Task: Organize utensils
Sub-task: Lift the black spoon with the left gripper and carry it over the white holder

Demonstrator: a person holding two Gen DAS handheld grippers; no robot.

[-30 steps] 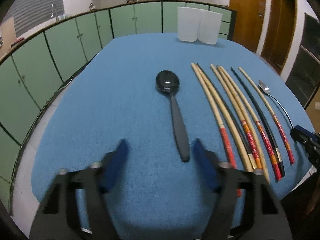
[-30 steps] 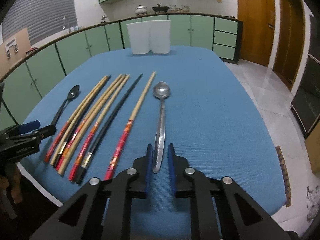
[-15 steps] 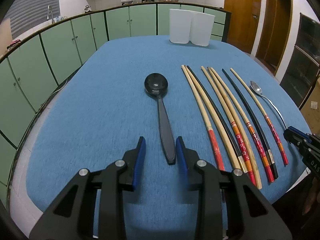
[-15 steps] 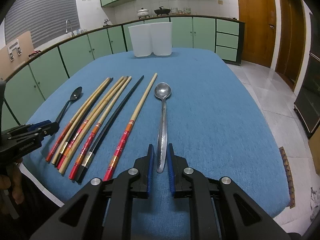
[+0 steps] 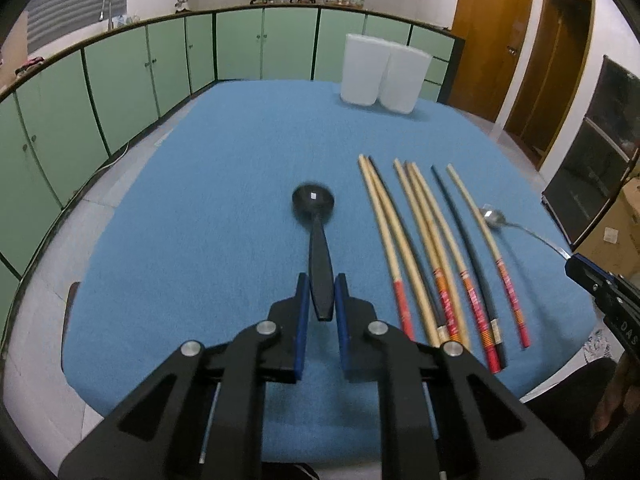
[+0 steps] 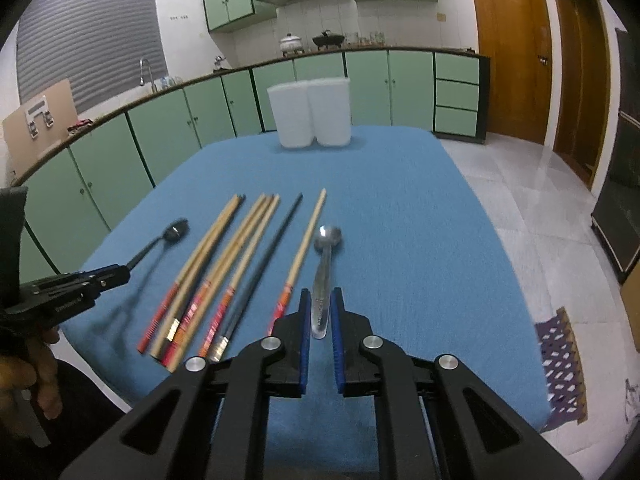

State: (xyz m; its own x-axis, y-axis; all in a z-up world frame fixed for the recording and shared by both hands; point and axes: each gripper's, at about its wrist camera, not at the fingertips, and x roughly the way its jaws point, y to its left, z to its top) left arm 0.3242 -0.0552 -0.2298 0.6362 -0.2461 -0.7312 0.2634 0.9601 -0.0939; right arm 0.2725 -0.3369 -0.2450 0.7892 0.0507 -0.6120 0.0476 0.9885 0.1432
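Left claw grips the black plastic spoon by its handle; right claw clamps the silver metal spoon, wooden chopsticks at its ten o'clock on the blue tabletop

Dim indoor light, strong fisheye bending, dark corner vignette, slight motion blur

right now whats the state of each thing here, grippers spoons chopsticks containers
left gripper: shut on the black spoon's handle
black spoon: held, lifted off the cloth
right gripper: shut on the metal spoon's handle
metal spoon: held, raised
chopsticks: lying flat in a row on the blue tablecloth
white containers: upright, side by side at the far end
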